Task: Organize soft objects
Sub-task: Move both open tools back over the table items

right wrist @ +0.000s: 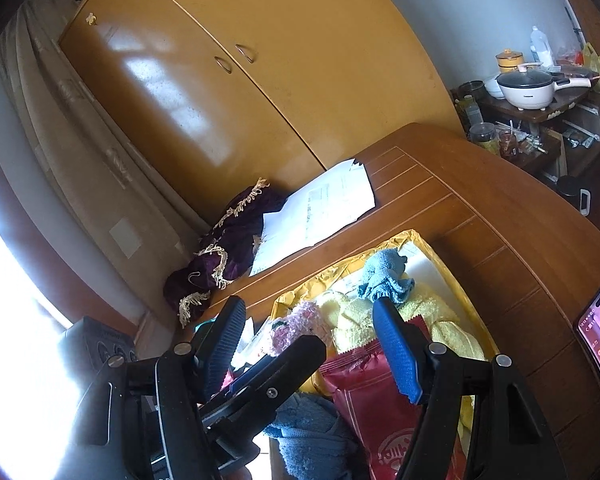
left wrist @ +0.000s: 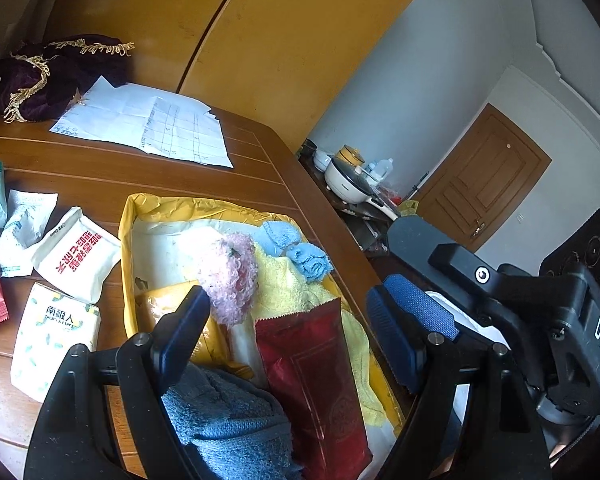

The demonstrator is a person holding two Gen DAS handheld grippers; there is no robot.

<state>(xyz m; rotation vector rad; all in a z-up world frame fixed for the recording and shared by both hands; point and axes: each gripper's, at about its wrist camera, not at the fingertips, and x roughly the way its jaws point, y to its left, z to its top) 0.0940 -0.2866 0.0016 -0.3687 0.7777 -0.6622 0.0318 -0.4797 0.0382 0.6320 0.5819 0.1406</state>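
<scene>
Left gripper (left wrist: 286,316): jaws spread wide, nothing held between them. Right gripper (right wrist: 312,332): jaws likewise wide and empty; the left gripper's arm is seen crossing in front of the right gripper's left finger.

Directly below and between the left jaws a red foil packet (left wrist: 312,376) is seen lying flat in the yellow tray (left wrist: 140,208). Its long axis runs roughly along the gripper's line of sight, the serrated end pointing away from the jaws toward the far end of the tray. Just nearer than the jaws a grey-blue towel (left wrist: 228,420) is bunched; just beyond them lie a pink fluffy item (left wrist: 230,272), a yellow towel (left wrist: 284,284) and, farther, a light-blue knit piece (left wrist: 300,248).

Left of the jaws, outside the tray, several soft packs remain on the desk (left wrist: 100,176): a white pack with red lettering (left wrist: 78,254) and a patterned tissue pack (left wrist: 54,338).

Judged step: between placements, the packet apparently deposited. The next move is judged to call for a swing to the left and a descent over one loose pack, jaws kept wide, closed across its short side.
</scene>
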